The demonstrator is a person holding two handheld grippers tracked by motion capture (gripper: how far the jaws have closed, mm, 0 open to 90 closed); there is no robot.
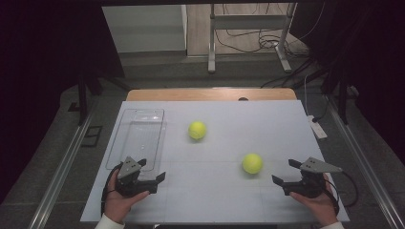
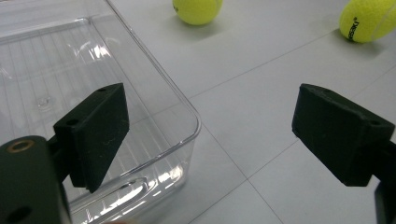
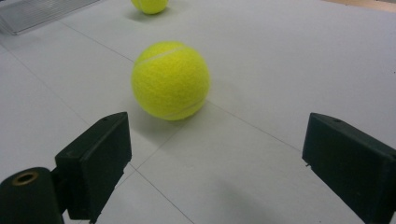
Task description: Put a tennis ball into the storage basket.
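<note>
Two yellow tennis balls lie on the white table: a far one near the middle and a nearer one to its right. A clear, empty plastic tray sits at the left. My left gripper is open at the tray's near right corner, one jaw over the tray; beyond it lie the far ball and the nearer ball. My right gripper is open a short way right of the nearer ball. In the right gripper view that ball sits just ahead of the jaws.
A wooden strip runs along the table's back edge. A white power strip lies on the floor off the right edge. A metal stand and cables are on the floor behind. The far ball and tray corner show at the top of the right gripper view.
</note>
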